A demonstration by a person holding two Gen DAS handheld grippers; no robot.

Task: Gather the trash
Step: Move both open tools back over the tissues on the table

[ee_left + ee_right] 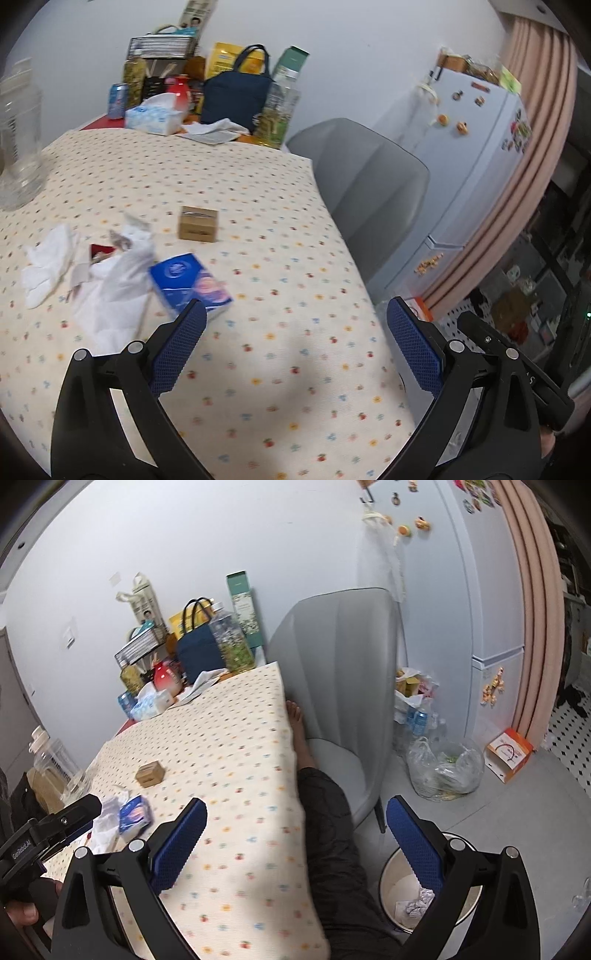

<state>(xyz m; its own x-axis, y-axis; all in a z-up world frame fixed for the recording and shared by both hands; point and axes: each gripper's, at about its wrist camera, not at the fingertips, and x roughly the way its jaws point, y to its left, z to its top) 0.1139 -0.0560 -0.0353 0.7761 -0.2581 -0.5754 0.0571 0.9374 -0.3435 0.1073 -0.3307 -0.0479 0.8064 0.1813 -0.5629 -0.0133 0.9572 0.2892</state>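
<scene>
Blue-padded left gripper [295, 325] and right gripper [295, 823] both gape empty above our dotted tablecloth [258, 369]; we should close squarely on the blue packet [190, 285] beside crumpled tissues [110, 291], then carry to the bin [391, 871].

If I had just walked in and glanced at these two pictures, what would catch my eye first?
Probably the litter on the dotted tablecloth: crumpled white tissues beside a blue packet, with a small brown box standing apart behind them. Next, the two open blue-padded tools, the left tool over the table and the right tool near its edge. On the floor below sits a white bin with some scraps inside.
</scene>
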